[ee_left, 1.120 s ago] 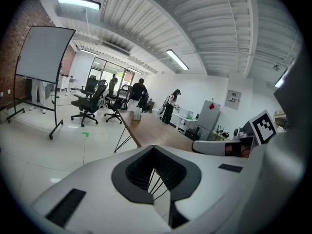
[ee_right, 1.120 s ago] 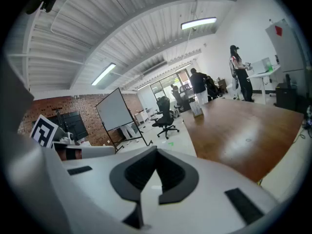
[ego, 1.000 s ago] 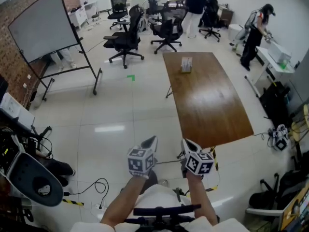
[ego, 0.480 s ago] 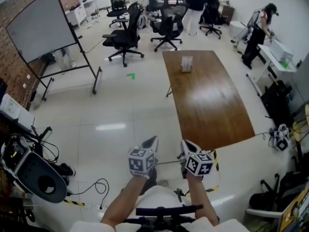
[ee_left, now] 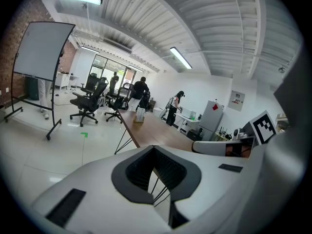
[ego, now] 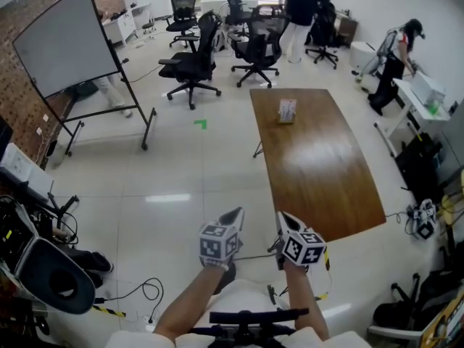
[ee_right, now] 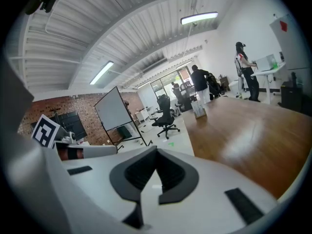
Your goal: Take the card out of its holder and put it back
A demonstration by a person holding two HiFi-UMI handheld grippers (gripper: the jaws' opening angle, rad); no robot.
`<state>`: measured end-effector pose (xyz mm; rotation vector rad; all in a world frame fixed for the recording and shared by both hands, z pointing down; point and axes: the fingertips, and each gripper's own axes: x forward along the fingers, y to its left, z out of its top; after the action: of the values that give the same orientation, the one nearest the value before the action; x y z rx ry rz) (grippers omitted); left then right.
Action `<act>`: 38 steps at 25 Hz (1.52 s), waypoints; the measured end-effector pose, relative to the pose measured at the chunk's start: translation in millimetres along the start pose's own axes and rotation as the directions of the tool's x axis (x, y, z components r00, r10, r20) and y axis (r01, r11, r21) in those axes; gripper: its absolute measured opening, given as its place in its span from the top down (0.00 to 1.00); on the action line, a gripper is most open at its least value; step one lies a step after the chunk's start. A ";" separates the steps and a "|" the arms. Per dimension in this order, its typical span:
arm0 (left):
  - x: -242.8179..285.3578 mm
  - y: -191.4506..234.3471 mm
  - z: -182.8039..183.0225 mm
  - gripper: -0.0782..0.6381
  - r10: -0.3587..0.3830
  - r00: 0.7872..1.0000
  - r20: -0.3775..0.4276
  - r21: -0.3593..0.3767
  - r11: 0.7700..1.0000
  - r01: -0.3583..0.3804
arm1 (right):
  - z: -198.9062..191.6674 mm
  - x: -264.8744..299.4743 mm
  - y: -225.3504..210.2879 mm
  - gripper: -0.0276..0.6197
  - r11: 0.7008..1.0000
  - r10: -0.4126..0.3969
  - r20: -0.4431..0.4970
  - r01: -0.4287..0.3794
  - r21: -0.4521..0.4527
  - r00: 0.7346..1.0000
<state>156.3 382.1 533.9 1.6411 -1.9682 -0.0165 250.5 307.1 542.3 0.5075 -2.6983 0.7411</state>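
A clear card holder with a card (ego: 287, 110) stands upright near the far end of a long brown table (ego: 319, 172). It looks small in the left gripper view (ee_left: 140, 114) and in the right gripper view (ee_right: 198, 109). My left gripper (ego: 233, 214) and right gripper (ego: 281, 216) are held side by side over the floor, just short of the table's near end and far from the holder. Both point forward and a little down. In the left gripper view the left gripper (ee_left: 155, 147) has its jaws together with nothing held; the right gripper (ee_right: 156, 150) looks the same in its own view.
A whiteboard on a wheeled stand (ego: 65, 38) is at the left. Several black office chairs (ego: 190, 60) stand beyond the table. People stand at the back (ego: 299, 6) and at a desk on the right (ego: 395, 64). Cables (ego: 138, 296) and equipment (ego: 43, 281) lie at the near left.
The person has stepped forward, so the table and holder sit lower and nearer in the head view. Both grippers travelled along, still side by side with jaws together.
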 end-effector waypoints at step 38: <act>133.9 170.2 135.6 0.90 -0.110 0.994 -0.022 -0.022 0.994 0.109 | 111.6 224.4 -3.2 0.96 0.997 -0.083 0.024 0.083 -0.003 0.996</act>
<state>-66.1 256.3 536.8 1.7268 -1.8530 -0.0596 30.3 187.5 534.6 0.6272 -2.6822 0.7109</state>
